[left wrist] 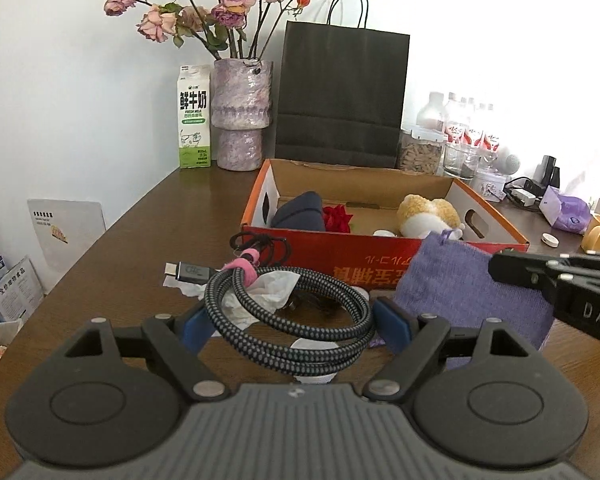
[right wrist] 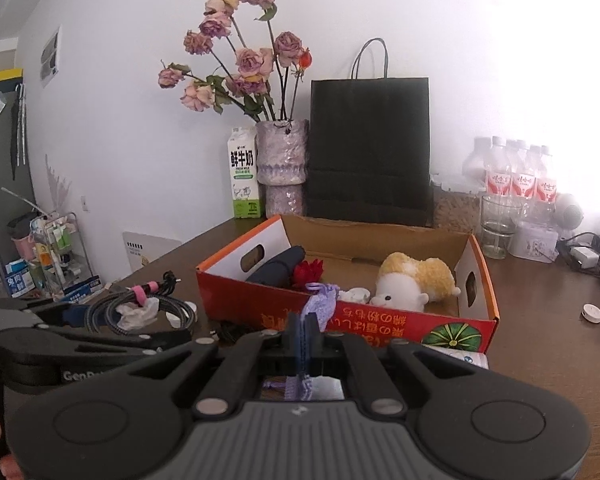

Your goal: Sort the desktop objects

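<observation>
Brown table [left wrist: 140, 216]: box [right wrist: 476, 322] far, just beyond both; right gripper [right wrist: 305, 332] jaws clamp purple pouch [left wrist: 460, 284]; left gripper [left wrist: 290, 320] jaws wide round coiled cable [left wrist: 300, 320].

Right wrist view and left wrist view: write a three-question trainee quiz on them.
1. True or false: the right gripper is shut on the purple pouch.
2. Which lies inside the cardboard box? A. plush toy B. milk carton C. drinking glass
3. Fill in: the left gripper holds a coiled ____.
Key: 1 true; 2 A; 3 cable.
</observation>
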`<state>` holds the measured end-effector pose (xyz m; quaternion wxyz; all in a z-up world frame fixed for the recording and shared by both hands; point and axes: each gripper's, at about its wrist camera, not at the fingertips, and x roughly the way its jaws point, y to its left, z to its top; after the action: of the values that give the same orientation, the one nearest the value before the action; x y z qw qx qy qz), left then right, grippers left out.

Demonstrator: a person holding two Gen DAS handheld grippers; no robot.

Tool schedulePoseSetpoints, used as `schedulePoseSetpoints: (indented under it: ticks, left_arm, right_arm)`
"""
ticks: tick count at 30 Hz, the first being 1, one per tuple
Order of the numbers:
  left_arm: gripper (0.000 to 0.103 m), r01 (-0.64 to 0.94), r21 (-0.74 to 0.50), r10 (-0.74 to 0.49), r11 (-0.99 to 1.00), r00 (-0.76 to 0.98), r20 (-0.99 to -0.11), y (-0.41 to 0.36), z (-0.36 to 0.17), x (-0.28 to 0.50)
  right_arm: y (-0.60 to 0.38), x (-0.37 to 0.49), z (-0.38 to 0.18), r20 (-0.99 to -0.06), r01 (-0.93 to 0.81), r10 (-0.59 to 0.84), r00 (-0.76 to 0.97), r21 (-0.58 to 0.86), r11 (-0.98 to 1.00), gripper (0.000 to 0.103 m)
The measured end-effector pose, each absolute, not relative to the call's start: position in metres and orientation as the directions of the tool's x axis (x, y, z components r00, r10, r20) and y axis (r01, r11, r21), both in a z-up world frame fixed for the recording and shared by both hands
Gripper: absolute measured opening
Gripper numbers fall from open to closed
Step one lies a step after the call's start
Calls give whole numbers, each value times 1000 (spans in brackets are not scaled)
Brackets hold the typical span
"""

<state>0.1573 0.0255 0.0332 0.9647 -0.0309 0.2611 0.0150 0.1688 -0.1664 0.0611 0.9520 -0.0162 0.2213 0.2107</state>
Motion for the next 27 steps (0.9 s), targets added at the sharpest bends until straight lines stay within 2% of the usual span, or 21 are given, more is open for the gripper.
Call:
schedulePoseSetpoints:
  ticks: [8, 9, 10, 11, 14, 17, 18, 19, 21, 24, 26, 27]
  left_arm:
    - [84, -18, -74, -25, 997, 843, -538, 33, 10, 151]
    - [69, -14, -78, -30, 997, 842, -539, 34, 9, 149]
    - [34, -1, -87, -46, 996, 838, -544, 35, 7, 149]
    - [28, -2, -95, -51, 995, 831, -554, 37, 6, 149]
    - [30, -30, -81, -22, 996, 816, -578, 42, 0, 153]
    - [31, -43, -74, -10, 996, 798, -602, 46, -10, 154]
    - [37, -48, -74, -7, 996, 796, -606, 47, -12, 153]
    - [51, -53, -73, -2, 996, 796, -605, 49, -12, 151]
    - [62, -49, -57, 6, 997, 807, -591, 51, -10, 146]
    - [69, -46, -44, 12, 998, 818, -575, 58, -5, 139]
    - [76, -55, -46, 19, 997, 821, -570, 64, 0, 135]
    - [82, -63, -44, 27, 997, 823, -567, 66, 2, 133]
  right_arm:
    - [-160, 164, 32, -505, -436, 402, 764, 54, 898, 2]
    - [-159, 164, 28, -516, -439, 402, 756, 54, 897, 2]
    - [-158, 165, 24, -528, -442, 403, 748, 57, 895, 3]
    - [-157, 166, 20, -540, -444, 403, 739, 60, 894, 3]
    - [-155, 170, 12, -567, -445, 402, 719, 69, 893, 9]
    - [-153, 174, 4, -590, -443, 391, 707, 62, 894, 10]
    - [-152, 174, 1, -596, -440, 384, 705, 57, 896, 11]
    - [-152, 175, -1, -602, -437, 379, 703, 54, 898, 12]
    - [-153, 174, -3, -607, -436, 375, 701, 51, 898, 17]
    - [-152, 169, -2, -601, -441, 371, 708, 35, 897, 40]
    - [-149, 167, 2, -592, -460, 387, 707, 32, 888, 61]
    - [-147, 166, 3, -591, -471, 397, 702, 32, 881, 68]
